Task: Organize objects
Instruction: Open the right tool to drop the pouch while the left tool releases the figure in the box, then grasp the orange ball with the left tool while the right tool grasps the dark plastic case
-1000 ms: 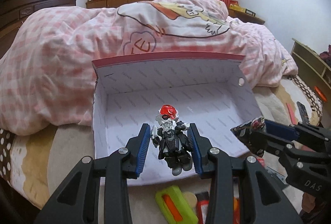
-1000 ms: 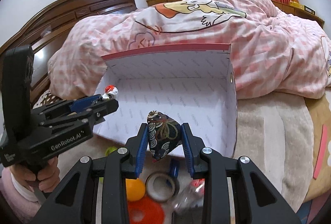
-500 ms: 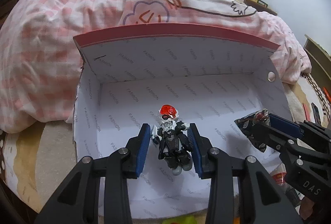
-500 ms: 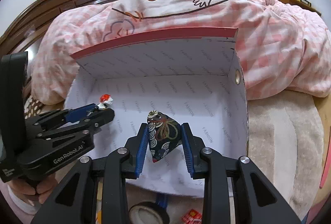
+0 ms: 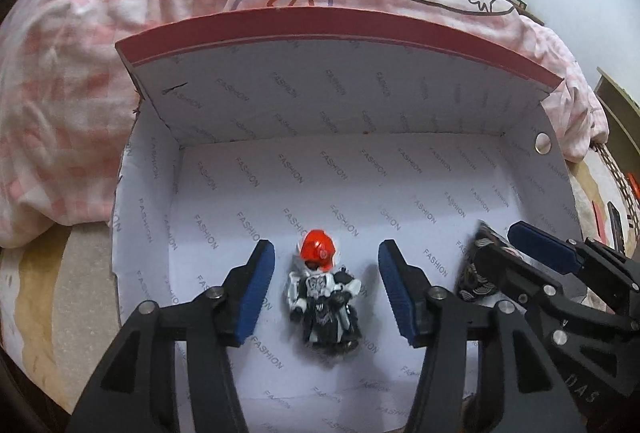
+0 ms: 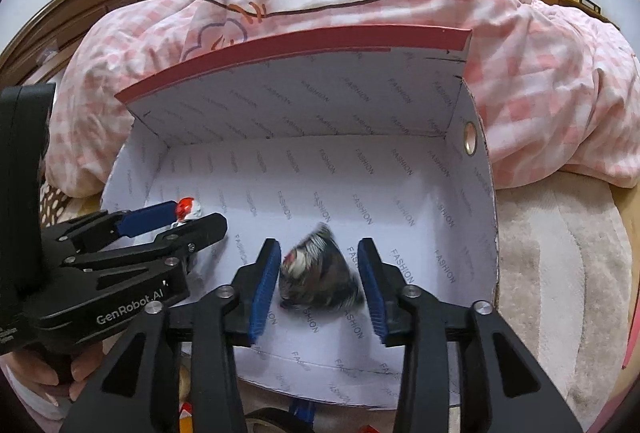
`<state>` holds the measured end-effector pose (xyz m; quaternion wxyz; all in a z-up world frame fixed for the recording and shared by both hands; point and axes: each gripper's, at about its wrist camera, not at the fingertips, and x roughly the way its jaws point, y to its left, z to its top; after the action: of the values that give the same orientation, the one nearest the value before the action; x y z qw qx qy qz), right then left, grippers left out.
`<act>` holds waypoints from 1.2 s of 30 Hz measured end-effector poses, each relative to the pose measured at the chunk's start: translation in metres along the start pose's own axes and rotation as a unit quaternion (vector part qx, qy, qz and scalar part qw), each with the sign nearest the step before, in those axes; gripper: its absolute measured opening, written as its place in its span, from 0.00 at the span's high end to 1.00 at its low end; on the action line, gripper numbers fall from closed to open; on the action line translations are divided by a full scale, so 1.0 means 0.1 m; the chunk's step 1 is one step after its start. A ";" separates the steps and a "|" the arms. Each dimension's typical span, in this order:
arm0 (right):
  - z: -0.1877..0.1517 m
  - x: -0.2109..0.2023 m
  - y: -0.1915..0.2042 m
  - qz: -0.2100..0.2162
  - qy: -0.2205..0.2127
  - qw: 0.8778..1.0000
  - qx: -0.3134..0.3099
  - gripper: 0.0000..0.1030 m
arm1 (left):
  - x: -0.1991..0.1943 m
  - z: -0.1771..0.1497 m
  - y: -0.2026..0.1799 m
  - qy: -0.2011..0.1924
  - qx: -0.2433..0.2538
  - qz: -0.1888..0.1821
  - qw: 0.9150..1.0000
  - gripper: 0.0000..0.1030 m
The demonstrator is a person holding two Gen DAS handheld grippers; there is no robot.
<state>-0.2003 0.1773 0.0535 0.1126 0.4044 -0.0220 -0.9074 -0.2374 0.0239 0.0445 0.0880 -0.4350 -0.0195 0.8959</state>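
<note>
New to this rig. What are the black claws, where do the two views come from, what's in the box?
No robot here: a person carries a handheld two-finger gripper in each hand, each with a fisheye camera looking along its fingers. One view is from the left gripper, the other from the right gripper. Both hang over an open white box on a bed with a pink quilt. Both jaws have just been opening. The toy figure and the patterned pouch sit between the pads, released into the box; the pouch is blurred.
</note>
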 end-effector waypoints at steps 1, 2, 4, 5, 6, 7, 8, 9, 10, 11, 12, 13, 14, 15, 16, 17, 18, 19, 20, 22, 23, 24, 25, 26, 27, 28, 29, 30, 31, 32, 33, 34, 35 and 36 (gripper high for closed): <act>0.00 0.00 0.01 -0.002 0.000 1.000 -0.003 0.59 | 0.00 -0.01 0.00 0.001 0.001 0.000 1.000 0.47; -0.01 -0.01 0.02 -0.003 -0.001 1.000 -0.004 0.59 | -0.01 -0.01 0.00 0.001 0.001 -0.001 1.000 0.47; -0.01 -0.05 0.04 -0.001 -0.003 1.000 -0.004 0.59 | -0.05 -0.02 0.00 -0.002 -0.001 -0.003 1.000 0.47; -0.01 -0.07 0.05 0.001 -0.005 1.000 -0.005 0.59 | -0.09 -0.03 0.02 -0.006 -0.002 -0.004 1.000 0.47; -0.01 -0.10 0.05 0.003 -0.009 1.000 -0.006 0.59 | -0.13 -0.04 0.01 -0.009 -0.001 -0.005 1.000 0.47; -0.02 -0.15 0.07 0.008 -0.015 1.000 -0.006 0.58 | -0.17 -0.04 0.00 -0.013 0.001 -0.004 1.000 0.47; -0.02 -0.19 0.08 0.011 -0.018 1.000 -0.006 0.58 | -0.21 -0.05 -0.01 -0.017 0.002 -0.004 1.000 0.47; -0.03 -0.25 0.09 0.018 -0.024 1.000 -0.005 0.58 | -0.25 -0.06 -0.02 -0.021 0.004 -0.004 1.000 0.47; -0.04 -0.28 0.10 0.023 -0.028 0.999 -0.005 0.57 | -0.30 -0.07 -0.03 -0.024 0.006 -0.004 1.000 0.47; -0.06 -0.32 0.11 0.028 -0.031 0.999 -0.005 0.57 | -0.35 -0.09 -0.05 -0.028 0.009 -0.004 1.000 0.47; -0.07 -0.37 0.12 0.032 -0.034 0.999 -0.005 0.56 | -0.38 -0.08 -0.07 -0.030 0.012 -0.004 0.999 0.47; -0.10 -0.41 0.14 0.037 -0.038 0.999 -0.007 0.55 | -0.44 -0.12 -0.09 -0.033 0.014 -0.003 0.999 0.47; -0.11 -0.45 0.15 0.038 -0.040 0.998 -0.007 0.54 | -0.49 -0.15 -0.13 -0.035 0.016 -0.001 0.999 0.47; -0.14 -0.49 0.17 0.038 -0.043 0.998 -0.007 0.54 | -0.54 -0.19 -0.16 -0.037 0.017 -0.002 0.999 0.47; -0.17 -0.54 0.18 0.039 -0.046 0.998 -0.008 0.54 | -0.56 -0.20 -0.17 -0.038 0.017 -0.005 0.999 0.47; -0.20 -0.58 0.18 0.040 -0.047 0.998 -0.008 0.53 | -0.61 -0.24 -0.20 -0.039 0.017 -0.004 0.999 0.47; -0.23 -0.61 0.21 0.041 -0.048 0.998 -0.009 0.53 | -0.65 -0.25 -0.20 -0.041 0.016 -0.005 0.999 0.47; -0.27 -0.65 0.22 0.043 -0.050 0.998 -0.010 0.53 | -0.68 -0.28 -0.20 -0.042 0.015 -0.007 0.999 0.47; -0.29 -0.68 0.23 0.045 -0.051 0.998 -0.011 0.53 | -0.70 -0.23 -0.16 -0.043 0.015 -0.010 0.999 0.47; -0.36 -0.76 0.26 0.050 -0.054 0.997 -0.013 0.53 | -0.79 -0.31 -0.14 -0.047 0.015 -0.013 0.999 0.47; -0.39 -0.79 0.27 0.051 -0.056 0.997 -0.015 0.53 | -0.85 -0.39 -0.12 -0.049 0.015 -0.014 0.999 0.47; -0.42 -0.83 0.29 0.052 -0.058 0.997 -0.017 0.53 | -0.89 -0.41 -0.13 -0.052 0.015 -0.015 0.998 0.47; -0.46 -0.87 0.31 0.054 -0.061 0.996 -0.020 0.53 | -0.95 -0.46 -0.13 -0.055 0.015 -0.016 0.998 0.47; -0.50 -0.91 0.32 0.055 -0.063 0.996 -0.021 0.53 | -1.01 -0.52 -0.10 -0.058 0.016 -0.016 0.998 0.47; -0.56 -0.96 0.33 0.058 -0.066 0.996 -0.023 0.53 | -1.06 -0.56 -0.11 -0.061 0.017 -0.016 0.998 0.47; -0.61 -0.99 0.34 0.061 -0.068 0.996 -0.023 0.53 | -1.10 -0.61 -0.12 -0.064 0.019 -0.016 0.998 0.47; -0.64 -1.01 0.35 0.063 -0.068 0.995 -0.024 0.53 | -1.14 -0.64 -0.13 -0.066 0.020 -0.017 0.997 0.47; -0.68 -1.03 0.36 0.065 -0.068 0.995 -0.025 0.53 | -1.16 -0.68 -0.14 -0.067 0.021 -0.018 0.997 0.47; -0.75 -1.06 0.37 0.067 -0.068 0.995 -0.027 0.53 | -1.19 -0.72 -0.15 -0.067 0.022 -0.020 0.997 0.47; -0.78 -1.08 0.38 0.068 -0.067 0.995 -0.028 0.53 | -1.22 -0.77 -0.16 -0.067 0.021 -0.023 0.997 0.47; -0.83 -1.10 0.38 0.068 -0.067 0.995 -0.030 0.53 | -1.24 -0.81 -0.17 -0.066 0.019 -0.026 0.997 0.47; -0.89 -1.12 0.38 0.069 -0.066 0.995 -0.032 0.53 | -1.26 -0.86 -0.17 -0.065 0.017 -0.029 0.997 0.47; -0.94 -1.14 0.38 0.070 -0.064 0.995 -0.033 0.53 | -1.27 -0.91 -0.18 -0.064 0.016 -0.032 0.997 0.47; -0.99 -1.16 0.38 0.070 -0.063 0.995 -0.035 0.53 | -1.28 -0.95 -0.18 -0.061 0.014 -0.034 0.997 0.47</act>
<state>-0.0450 0.1713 0.0763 0.1883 0.3395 -0.0261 -0.9212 -0.0826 0.0154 0.0865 0.1229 -0.3769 -0.0265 0.9177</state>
